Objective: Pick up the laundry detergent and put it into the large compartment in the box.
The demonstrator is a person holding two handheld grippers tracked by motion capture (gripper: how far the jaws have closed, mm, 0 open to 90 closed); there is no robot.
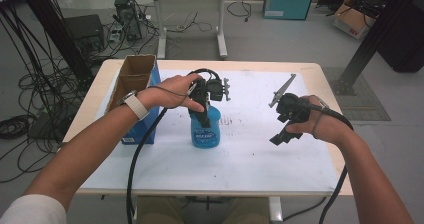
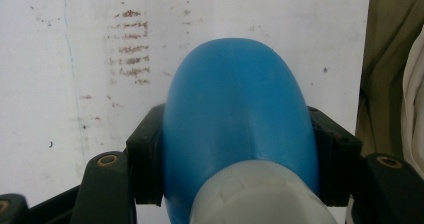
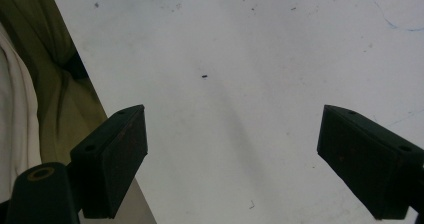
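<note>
A blue plastic bottle (image 1: 206, 131) with a pale cap stands upright near the middle of the white table (image 1: 250, 164). My left gripper (image 1: 202, 109) comes down on it from above and is shut on its shoulders. In the left gripper view both black pads (image 2: 146, 159) press against the sides of the blue bottle (image 2: 240, 114), the cap just below. My right gripper (image 1: 281, 136) hangs over the right part of the table, open and holding nothing. In the right gripper view my right gripper (image 3: 232, 159) stands wide apart over the bare white tabletop (image 3: 240, 59).
An open cardboard box (image 1: 132, 79) with a blue side stands at the table's left, close to the left forearm. A wristwatch (image 1: 134, 104) sits on the left wrist. Behind the table are a second desk (image 1: 190, 14), floor cables and a black frame post (image 1: 370, 39).
</note>
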